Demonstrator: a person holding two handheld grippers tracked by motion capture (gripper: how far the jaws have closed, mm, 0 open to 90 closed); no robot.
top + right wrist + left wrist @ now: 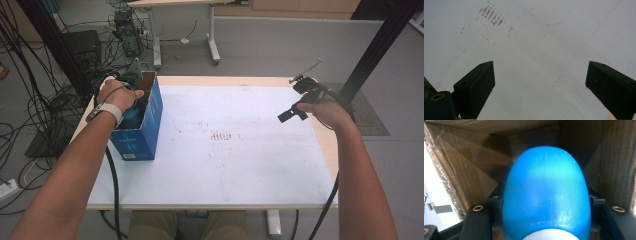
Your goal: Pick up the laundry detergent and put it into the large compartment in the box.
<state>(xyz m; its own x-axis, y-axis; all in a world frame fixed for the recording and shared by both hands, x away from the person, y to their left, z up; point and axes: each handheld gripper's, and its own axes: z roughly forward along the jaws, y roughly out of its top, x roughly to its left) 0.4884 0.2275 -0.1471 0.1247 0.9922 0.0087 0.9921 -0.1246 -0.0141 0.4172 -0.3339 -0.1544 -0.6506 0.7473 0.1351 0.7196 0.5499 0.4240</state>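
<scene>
A blue cardboard box (146,131) stands open-topped at the left end of the white table (240,170). My left gripper (546,202) reaches down into it, shut on a rounded blue bottle (546,190) with a white end at the bottom of the left gripper view. Brown inner box walls (471,170) surround the bottle. In the high view a bit of the blue bottle (131,118) shows under the left hand. My right gripper (292,114) hovers over the right side of the table, open, with bare tabletop between its pads (477,87).
Small rust-coloured marks (222,136) dot the middle of the table. Black cables (30,100) lie on the floor to the left. Another table's white legs (212,40) stand behind, and a black frame post (377,45) rises at the right.
</scene>
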